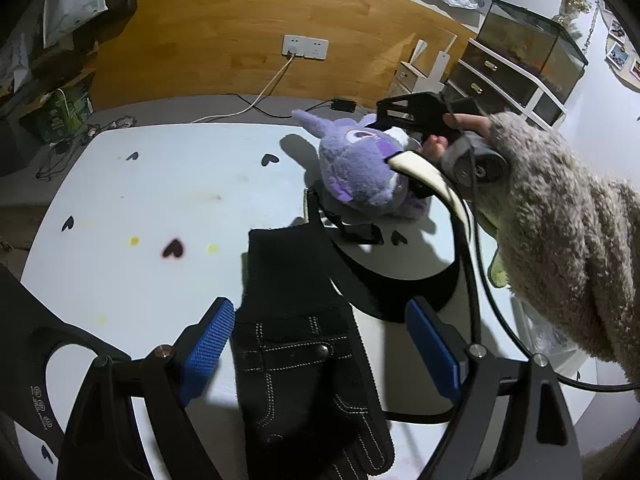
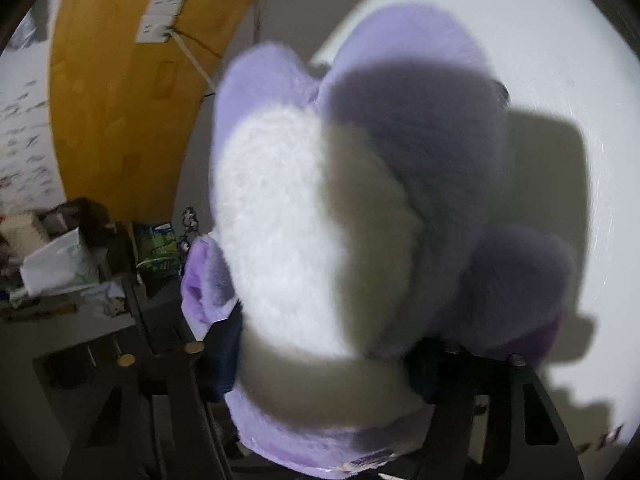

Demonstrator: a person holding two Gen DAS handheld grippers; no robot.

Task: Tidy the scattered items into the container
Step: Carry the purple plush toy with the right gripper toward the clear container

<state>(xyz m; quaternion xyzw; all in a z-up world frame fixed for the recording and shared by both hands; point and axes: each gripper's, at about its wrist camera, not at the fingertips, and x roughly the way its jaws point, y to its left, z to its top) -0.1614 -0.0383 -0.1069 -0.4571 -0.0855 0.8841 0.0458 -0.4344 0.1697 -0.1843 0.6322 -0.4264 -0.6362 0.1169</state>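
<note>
Purple-and-white plush, long-eared and soft all over, the stuffed toy (image 1: 360, 168) lies on the pale round table with black heart marks (image 1: 168, 184), at the far side of it from the left gripper (image 1: 320, 344) and just behind a black visor cap with a white brim face (image 1: 396, 272). The right gripper (image 2: 320, 364), held in a hand in a fuzzy beige sleeve (image 1: 560, 248), has its jaws around the toy's body; from the right wrist view the plush fills the space between the fingers and bulges past them, so I judge the pads are pressing into the pile. It should be light and very squashy: it will give under the squeeze instead of resisting, so a hold across the thick white belly is safer than one on an ear, which would let it swing. Nothing about it is fragile or slick. The left gripper's blue pads (image 1: 208, 340) stand wide apart over a black stitched work glove (image 1: 304, 360) that lies flat on the table nearest that gripper, touching neither pad. The glove looks limp and thin, best pinched at the cuff. No container shows in either view.
</note>
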